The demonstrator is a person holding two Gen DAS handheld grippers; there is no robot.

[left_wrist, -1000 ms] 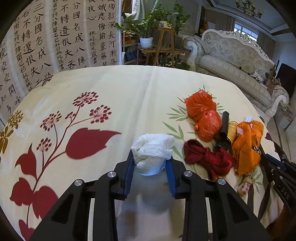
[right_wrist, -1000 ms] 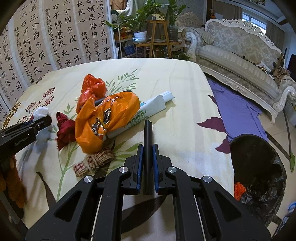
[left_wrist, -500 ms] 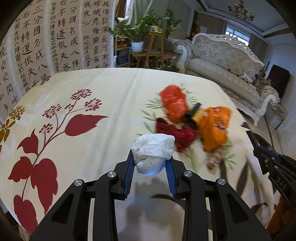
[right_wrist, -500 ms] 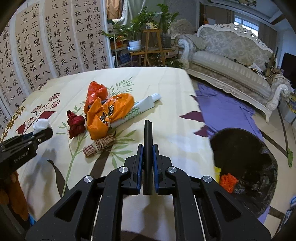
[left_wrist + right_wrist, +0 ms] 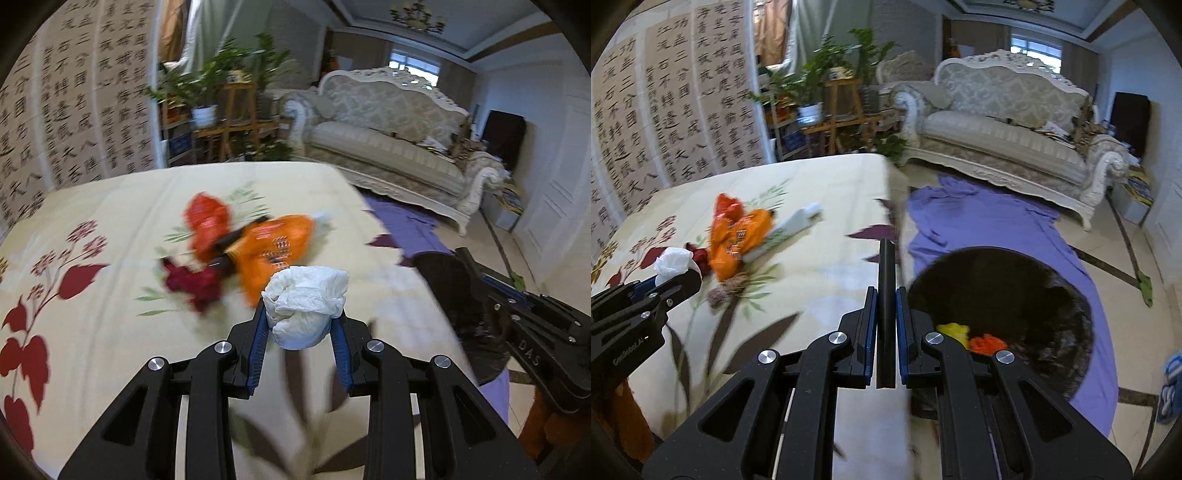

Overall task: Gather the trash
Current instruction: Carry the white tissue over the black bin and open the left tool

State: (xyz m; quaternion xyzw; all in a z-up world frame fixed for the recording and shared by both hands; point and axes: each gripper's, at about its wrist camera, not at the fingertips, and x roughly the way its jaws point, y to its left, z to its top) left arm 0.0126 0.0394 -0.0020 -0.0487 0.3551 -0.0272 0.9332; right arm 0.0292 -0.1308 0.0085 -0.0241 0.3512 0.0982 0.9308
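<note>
We carry both loads over the black bin (image 5: 1001,306), just beyond our right gripper (image 5: 886,325), whose fingers pinch a thin black strip (image 5: 886,280); our left gripper (image 5: 301,325) clamps the white wad (image 5: 306,299). Release only above the opening.

The right gripper (image 5: 476,275), seen from the left wrist camera, bears the white letters "DAS" on its black body. Large black Chinese characters in columns cover the wall panels (image 5: 676,110); most are blurred. Print on the orange bag (image 5: 273,243) is unreadable.
</note>
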